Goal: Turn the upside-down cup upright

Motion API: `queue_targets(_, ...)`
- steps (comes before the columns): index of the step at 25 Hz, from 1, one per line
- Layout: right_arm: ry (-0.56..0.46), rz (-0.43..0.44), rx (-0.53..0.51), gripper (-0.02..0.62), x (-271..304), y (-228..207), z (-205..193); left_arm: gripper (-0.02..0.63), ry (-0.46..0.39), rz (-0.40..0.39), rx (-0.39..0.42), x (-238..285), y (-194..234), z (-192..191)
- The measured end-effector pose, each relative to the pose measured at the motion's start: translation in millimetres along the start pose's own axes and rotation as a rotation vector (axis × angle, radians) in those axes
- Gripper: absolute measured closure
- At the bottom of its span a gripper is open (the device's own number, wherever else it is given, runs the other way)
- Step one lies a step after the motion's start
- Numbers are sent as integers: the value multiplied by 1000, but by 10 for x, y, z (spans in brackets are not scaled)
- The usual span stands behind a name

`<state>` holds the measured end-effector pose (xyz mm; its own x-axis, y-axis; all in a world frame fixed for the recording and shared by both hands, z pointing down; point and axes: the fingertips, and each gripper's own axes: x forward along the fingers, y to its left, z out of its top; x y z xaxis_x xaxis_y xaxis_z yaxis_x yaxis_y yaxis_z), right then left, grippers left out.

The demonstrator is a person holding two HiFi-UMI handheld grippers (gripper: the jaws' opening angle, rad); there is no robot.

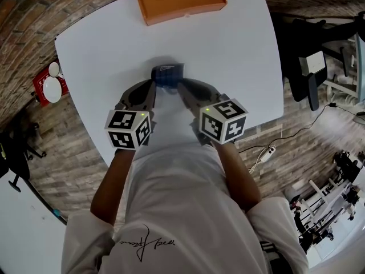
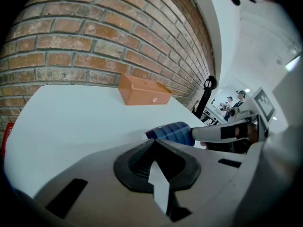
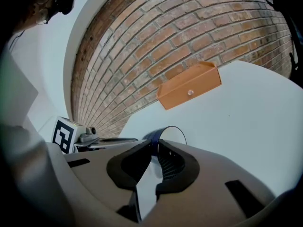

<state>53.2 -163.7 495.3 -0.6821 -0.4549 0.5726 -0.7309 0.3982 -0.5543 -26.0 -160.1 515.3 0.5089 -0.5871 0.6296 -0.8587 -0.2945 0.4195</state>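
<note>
Both grippers meet at the cup (image 1: 168, 76) over the table (image 1: 239, 50): the right gripper (image 3: 154, 144) pinches its rim wall, axis lying sideways, while the left gripper (image 2: 154, 142), clenched empty, sits just beside its base.

My right claw (image 3: 154, 143) and left claw (image 2: 154, 141) are smooth, matt grey plastic shells lined with black ribbed pads (image 3: 171, 163) that look rubbery. The cup (image 2: 174, 131) is dark blue with a faintly ridged, dull wall; I cannot tell whether it is plastic or paper. The desk (image 1: 239, 67) is a smooth white top with a soft sheen, the box (image 1: 177, 1) is flat matt orange, the brick wall (image 3: 165, 41) is rough with gritty mortar, the floor (image 1: 74, 170) is grainy wood plank, and my shirt (image 1: 182, 210) is soft white cloth.
</note>
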Motion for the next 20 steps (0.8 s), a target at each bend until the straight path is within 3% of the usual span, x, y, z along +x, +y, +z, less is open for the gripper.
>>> queue_targets(20,-2,-3,-10,552,-23,13,48,597,-6,-16,-5,66,3,13)
